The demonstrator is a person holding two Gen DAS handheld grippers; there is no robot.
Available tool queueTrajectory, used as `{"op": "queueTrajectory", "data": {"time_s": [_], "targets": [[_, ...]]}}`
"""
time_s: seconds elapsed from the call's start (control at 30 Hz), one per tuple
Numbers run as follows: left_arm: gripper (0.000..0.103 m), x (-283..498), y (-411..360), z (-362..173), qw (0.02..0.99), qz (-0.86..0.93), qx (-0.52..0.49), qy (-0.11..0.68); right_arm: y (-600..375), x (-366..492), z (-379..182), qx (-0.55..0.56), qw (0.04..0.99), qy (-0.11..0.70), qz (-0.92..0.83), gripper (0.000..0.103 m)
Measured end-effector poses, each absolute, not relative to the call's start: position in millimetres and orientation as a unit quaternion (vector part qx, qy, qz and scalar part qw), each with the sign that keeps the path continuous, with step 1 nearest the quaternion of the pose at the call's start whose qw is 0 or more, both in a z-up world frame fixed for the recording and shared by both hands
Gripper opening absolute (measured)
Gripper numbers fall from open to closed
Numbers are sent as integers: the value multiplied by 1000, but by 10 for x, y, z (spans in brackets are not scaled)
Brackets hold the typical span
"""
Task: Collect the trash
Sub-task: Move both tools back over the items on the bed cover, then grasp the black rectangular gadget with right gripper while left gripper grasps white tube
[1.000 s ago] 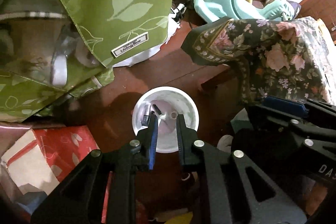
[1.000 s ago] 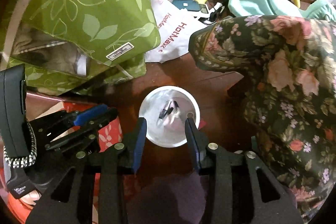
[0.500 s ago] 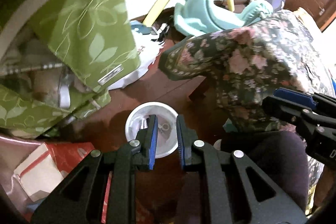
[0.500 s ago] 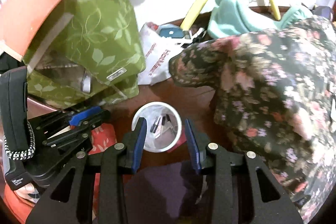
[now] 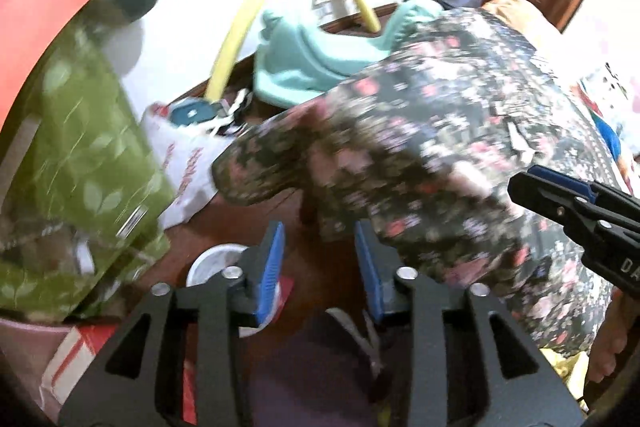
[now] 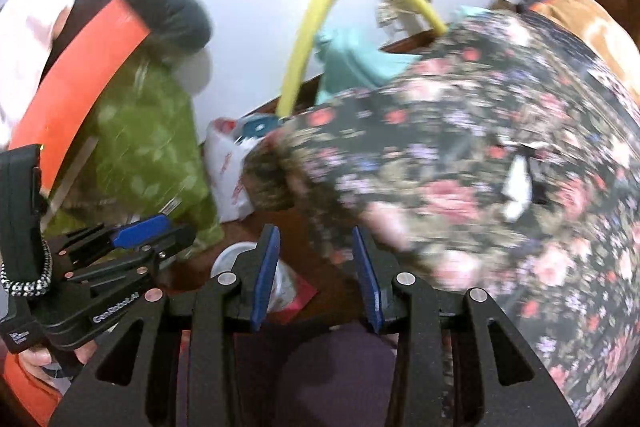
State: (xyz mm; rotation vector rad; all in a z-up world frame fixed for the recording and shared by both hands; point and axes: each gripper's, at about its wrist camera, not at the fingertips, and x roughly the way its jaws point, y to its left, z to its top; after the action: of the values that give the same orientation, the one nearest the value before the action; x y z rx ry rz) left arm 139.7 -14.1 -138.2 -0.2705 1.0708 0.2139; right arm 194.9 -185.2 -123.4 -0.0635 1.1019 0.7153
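Blurring is smearing both wrist views, so fine detail is hard to read. Left gripper (image 5: 319, 267) is standing with jaws parted, having just been opening, and nothing is sitting between the blue pads. Right gripper (image 6: 315, 273) is also gaping, holding nothing. White cup (image 5: 214, 263) is sitting on the brown floor (image 5: 320, 263), down-left of the left jaws and half hidden behind the left finger; its contents are not showing. Floral cloth (image 5: 460, 155) is covering the right side of both views. Green leaf-print bag (image 5: 92, 163) is hanging at left, partly cut off.
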Motion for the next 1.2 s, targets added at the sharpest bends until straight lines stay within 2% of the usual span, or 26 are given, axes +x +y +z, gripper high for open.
{"op": "queueTrajectory", "data": {"time_s": [0.1, 0.2, 0.5, 0.9, 0.97, 1.0, 1.03, 1.2], "targets": [[50, 1635, -356, -1326, 851, 84, -117, 505, -2177, 2118, -1230, -14, 802, 512, 308, 38], [52, 1888, -560, -1295, 854, 66, -106, 506, -2485, 2288, -1258, -7, 816, 508, 276, 47], [52, 2535, -861, -1361, 857, 36, -95, 505, -3004, 2867, -1528, 4, 824, 523, 215, 47], [52, 3096, -1100, -1739, 840, 0, -66, 538, -2960, 3385, -2054, -5, 803, 559, 207, 47], [52, 3148, -1143, -1775, 838, -7, -66, 542, -2937, 3414, -2069, -7, 805, 555, 211, 40], [52, 3174, -1182, -1794, 836, -11, -64, 544, -2932, 3431, -2090, -5, 802, 557, 218, 29], [52, 3194, -1217, -1805, 835, -14, -62, 546, -2938, 3446, -2105, 3, 797, 558, 229, 24], [52, 3232, -1407, -1814, 833, -22, -44, 550, -3048, 3423, -2076, 26, 793, 556, 247, 23]]}}
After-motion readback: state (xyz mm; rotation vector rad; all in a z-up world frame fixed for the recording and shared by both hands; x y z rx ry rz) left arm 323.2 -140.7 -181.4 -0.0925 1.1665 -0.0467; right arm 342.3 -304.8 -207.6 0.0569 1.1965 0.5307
